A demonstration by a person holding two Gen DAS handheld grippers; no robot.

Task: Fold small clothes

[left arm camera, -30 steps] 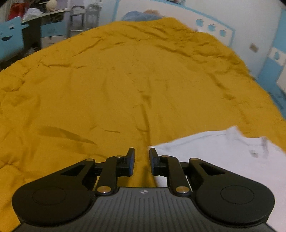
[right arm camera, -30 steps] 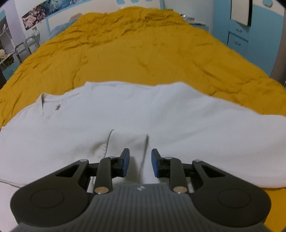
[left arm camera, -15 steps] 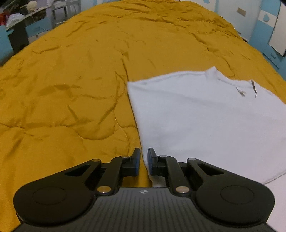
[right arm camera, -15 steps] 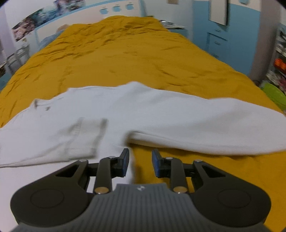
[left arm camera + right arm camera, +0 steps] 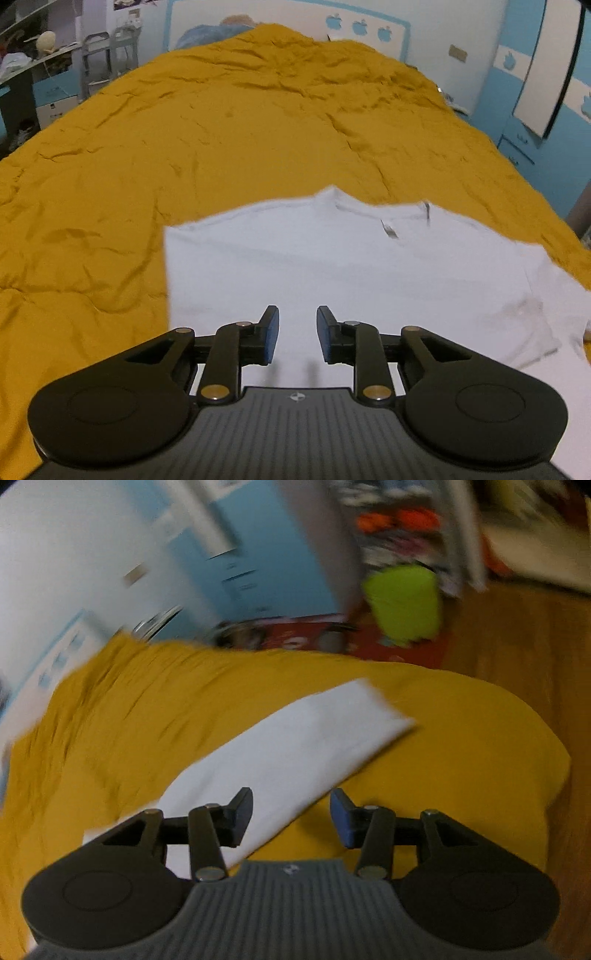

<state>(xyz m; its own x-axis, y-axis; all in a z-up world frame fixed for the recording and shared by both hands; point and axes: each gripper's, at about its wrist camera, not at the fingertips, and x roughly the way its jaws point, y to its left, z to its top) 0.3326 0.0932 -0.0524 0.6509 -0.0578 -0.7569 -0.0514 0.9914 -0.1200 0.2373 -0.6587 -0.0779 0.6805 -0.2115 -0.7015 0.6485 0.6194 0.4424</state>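
A white T-shirt (image 5: 332, 266) lies flat on a bed with a yellow-orange blanket (image 5: 184, 147). It sits near the bed's near edge, with its neck hole toward the far end of the bed.

The left gripper (image 5: 297, 334) hangs over the body of the shirt. Its fingers (image 5: 271, 332) are partly apart and opening. Nothing is between them; the shirt lies under them, not in them.

The right gripper (image 5: 291, 814) is over a long white part of the shirt (image 5: 295, 738) that stretches toward the corner of the bed. This picture is blurry, so it may be a sleeve or a folded side; I cannot say which. Its fingers are opening too, about half way, and they hold nothing. The white cloth passes under the left finger (image 5: 242, 812), and the bare blanket shows under the right one.

So how far along is the job? The shirt looks spread out and smooth, with one side maybe turned in already. Most of the folding looks still to do: the sides, then folding it in half.
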